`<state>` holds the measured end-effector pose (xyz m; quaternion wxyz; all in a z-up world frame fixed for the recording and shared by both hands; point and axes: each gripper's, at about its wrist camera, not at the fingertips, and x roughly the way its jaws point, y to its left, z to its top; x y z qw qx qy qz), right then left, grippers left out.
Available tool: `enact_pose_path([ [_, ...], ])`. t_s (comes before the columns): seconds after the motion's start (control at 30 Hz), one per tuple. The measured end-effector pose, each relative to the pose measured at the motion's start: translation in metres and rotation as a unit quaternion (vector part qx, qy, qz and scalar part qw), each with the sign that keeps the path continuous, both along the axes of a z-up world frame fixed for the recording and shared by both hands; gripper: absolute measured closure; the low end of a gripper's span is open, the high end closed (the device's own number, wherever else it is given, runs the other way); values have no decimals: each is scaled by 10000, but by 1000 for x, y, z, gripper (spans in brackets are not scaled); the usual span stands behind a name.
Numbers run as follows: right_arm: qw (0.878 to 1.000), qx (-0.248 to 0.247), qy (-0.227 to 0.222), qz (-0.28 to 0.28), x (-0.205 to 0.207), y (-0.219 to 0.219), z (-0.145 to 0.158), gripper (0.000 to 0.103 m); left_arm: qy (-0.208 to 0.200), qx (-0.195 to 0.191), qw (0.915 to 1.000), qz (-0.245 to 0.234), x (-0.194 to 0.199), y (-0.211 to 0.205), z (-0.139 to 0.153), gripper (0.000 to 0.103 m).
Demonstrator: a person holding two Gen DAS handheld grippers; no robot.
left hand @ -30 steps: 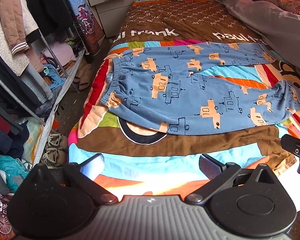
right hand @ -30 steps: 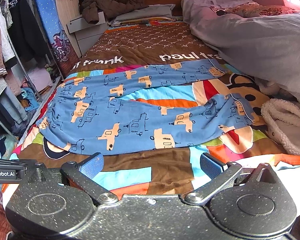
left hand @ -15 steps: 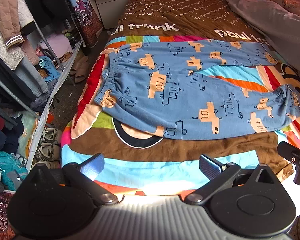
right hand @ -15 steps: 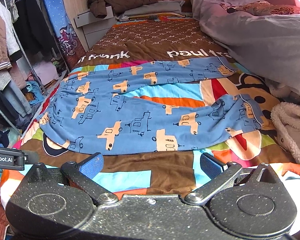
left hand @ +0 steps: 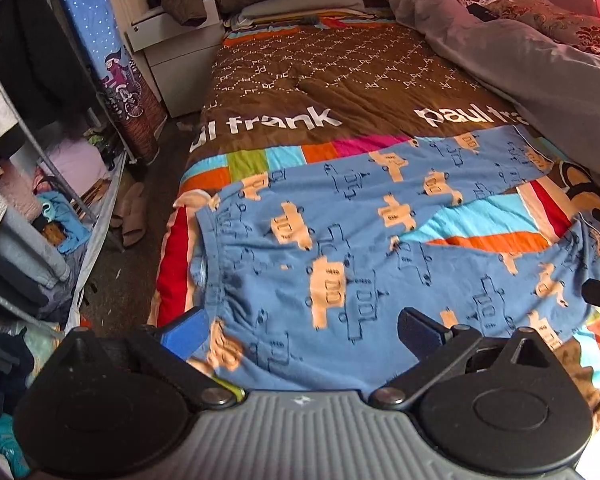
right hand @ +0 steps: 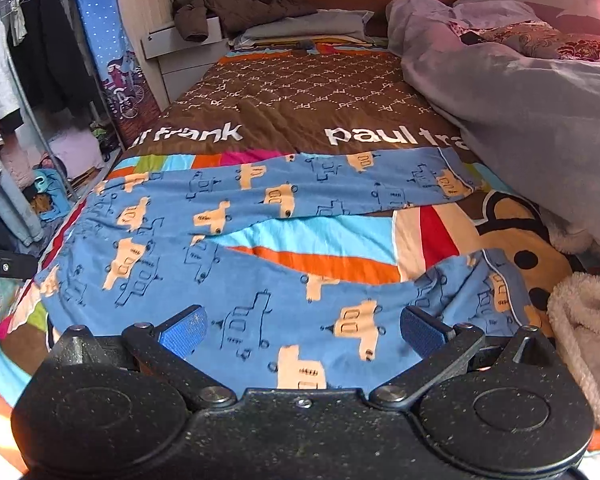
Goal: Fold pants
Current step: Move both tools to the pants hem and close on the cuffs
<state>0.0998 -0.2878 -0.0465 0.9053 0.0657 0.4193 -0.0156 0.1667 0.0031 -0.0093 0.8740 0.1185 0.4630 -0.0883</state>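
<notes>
Both my left fingers (left hand: 192, 330) and right fingers (right hand: 184, 330) gape wide and empty over the pants (left hand: 340, 264), lying crosswise, waistband at frame left nearest my left.

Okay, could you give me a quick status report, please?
Left gripper and right gripper open, low over near leg. Pants spread flat on bed, legs apart, unfolded. Nothing in the way.
</notes>
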Motion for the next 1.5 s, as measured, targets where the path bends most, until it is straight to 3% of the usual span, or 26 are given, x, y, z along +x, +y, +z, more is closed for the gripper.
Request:
enact_pose_path([
  [0.13, 9999, 43, 136, 3, 54, -6, -5, 1, -61, 0, 10000, -26, 59, 11, -14, 0],
  [0.23, 9996, -94, 122, 252, 97, -6, -6, 1, -124, 59, 9998, -106, 102, 19, -25, 0],
  [0.4, 9961, 108, 372, 796, 176, -15, -14, 1, -337, 155, 9987, -344, 167, 17, -43, 0],
  [0.53, 9911, -665, 228, 1130, 238, -24, -16, 1, -334, 46, 9987, -371, 210, 14, -62, 0],
  [0.63, 9860, -831, 283, 1414, 282, -33, -20, 1, -184, -109, 9992, -339, 236, 14, -81, 0],
  [0.83, 9756, -610, 749, 1970, 346, -41, -45, 4, 11, 115, 9934, -1143, 267, 0, -105, 6],
  [1.0, 9624, -450, 1060, 2458, 373, -39, -65, 18, 454, 208, 9862, -1576, 287, 0, -120, 22],
  [1.1, 9548, -478, 1253, 2652, 387, -41, -79, 30, 771, 100, 9835, -1633, 295, 4, -126, 33],
  [1.17, 9495, -442, 1406, 2770, 397, -42, -87, 32, 896, -7, 9831, -1595, 295, 7, -128, 41],
  [1.37, 9351, -215, 1625, 3143, 424, -40, -97, 41, 1084, -45, 9840, -1413, 295, 8, -131, 44],
  [1.5, 9168, -277, 1805, 3552, 437, -31, -106, 51, 1471, 59, 9810, -1265, 301, 6, -137, 56],
])
